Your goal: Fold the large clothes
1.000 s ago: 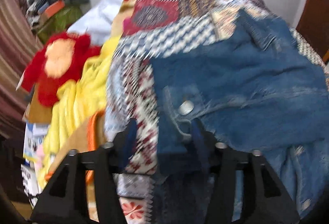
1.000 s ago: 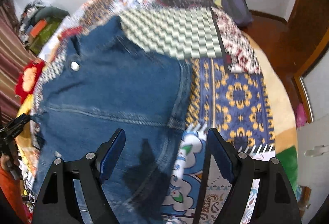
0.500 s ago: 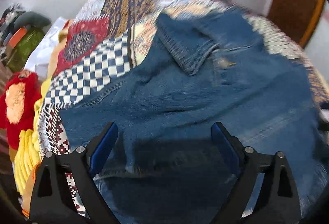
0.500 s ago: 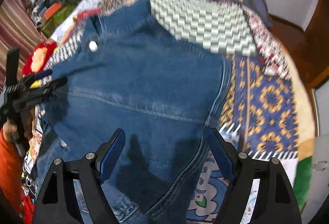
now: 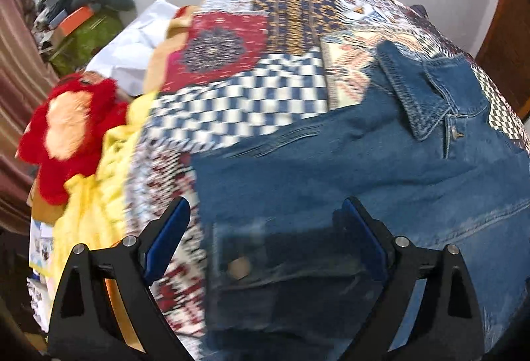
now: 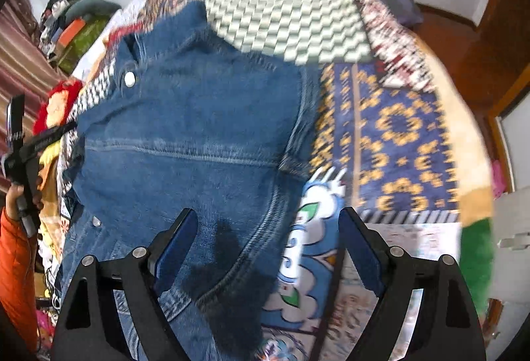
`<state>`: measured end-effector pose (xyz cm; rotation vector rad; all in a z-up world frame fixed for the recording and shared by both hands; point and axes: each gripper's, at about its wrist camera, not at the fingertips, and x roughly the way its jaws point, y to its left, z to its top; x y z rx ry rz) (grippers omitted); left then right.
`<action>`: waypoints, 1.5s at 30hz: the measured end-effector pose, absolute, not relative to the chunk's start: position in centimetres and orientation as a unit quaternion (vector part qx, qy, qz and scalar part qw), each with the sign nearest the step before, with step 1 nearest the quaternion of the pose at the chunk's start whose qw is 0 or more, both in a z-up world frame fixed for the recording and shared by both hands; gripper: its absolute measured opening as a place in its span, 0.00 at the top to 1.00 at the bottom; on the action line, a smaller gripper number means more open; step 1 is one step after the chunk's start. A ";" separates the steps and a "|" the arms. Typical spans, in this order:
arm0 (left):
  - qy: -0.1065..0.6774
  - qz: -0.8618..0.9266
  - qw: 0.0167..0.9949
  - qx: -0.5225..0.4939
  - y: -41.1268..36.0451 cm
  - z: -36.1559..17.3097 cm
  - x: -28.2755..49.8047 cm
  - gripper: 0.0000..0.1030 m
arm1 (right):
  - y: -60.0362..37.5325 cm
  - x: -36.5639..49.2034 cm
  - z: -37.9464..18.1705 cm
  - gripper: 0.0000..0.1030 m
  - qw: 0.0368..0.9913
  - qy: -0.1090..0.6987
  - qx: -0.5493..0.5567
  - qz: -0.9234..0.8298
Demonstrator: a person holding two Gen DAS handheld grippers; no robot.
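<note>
The blue denim jacket [image 6: 185, 142] lies spread on the patchwork-quilted bed [image 6: 397, 129], a fold seemingly between grips. The left claw [image 5: 265, 228] hangs released; the right claw [image 6: 268, 231] is opening, empty. Next: regrasp an edge.

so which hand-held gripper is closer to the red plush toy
Left. The left hand-held gripper is at the denim jacket's edge near the red plush toy; the right hand-held gripper is over its far edge.

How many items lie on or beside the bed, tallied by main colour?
Blue: 1, the blue denim jacket
Red: 1, the red plush toy with a peach face
Yellow: 1, the crumpled yellow cloth
White: 1, the white fabric sheet
Multicolour: 1, the patchwork quilt
Total: 5
</note>
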<state>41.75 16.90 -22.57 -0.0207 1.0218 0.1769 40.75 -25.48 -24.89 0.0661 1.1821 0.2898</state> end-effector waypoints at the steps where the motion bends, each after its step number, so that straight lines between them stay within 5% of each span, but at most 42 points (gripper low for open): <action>1: 0.488 0.087 0.868 -0.014 17.6 -22.4 41.4 0.09 | -25.7 40.8 -24.2 0.17 0.824 0.549 0.031 0.134; 13: 0.486 0.115 0.862 -0.088 25.1 -21.2 36.8 0.09 | -27.4 42.3 -15.6 0.10 0.877 0.464 0.005 0.121; 28: 0.526 0.031 0.815 -0.241 26.9 -28.7 43.8 0.09 | -24.8 52.3 -30.1 0.12 0.794 0.597 0.042 0.108; 31: 0.524 0.054 0.818 -0.231 27.6 -29.4 45.1 0.11 | -24.9 52.5 -30.4 0.26 0.801 0.581 0.060 0.130; 33: 0.520 0.074 0.821 -0.222 28.0 -29.5 45.6 0.22 | -24.5 52.6 -30.3 0.52 0.802 0.573 0.054 0.157; 36: 0.506 0.084 0.837 -0.188 27.7 -28.9 45.8 0.45 | -23.7 52.5 -30.1 0.72 0.812 0.560 0.022 0.163; 38: 0.502 0.078 0.844 -0.172 27.3 -28.5 45.7 0.57 | -23.0 52.4 -29.8 0.81 0.819 0.550 0.011 0.164; 41: 0.508 0.039 0.841 -0.181 26.9 -28.5 45.7 0.95 | -22.5 52.9 -28.7 0.87 0.831 0.530 0.003 0.165; 45: 0.512 0.058 0.841 -0.165 26.7 -27.9 46.0 0.95 | -20.7 54.9 -26.7 0.89 0.849 0.504 -0.030 0.156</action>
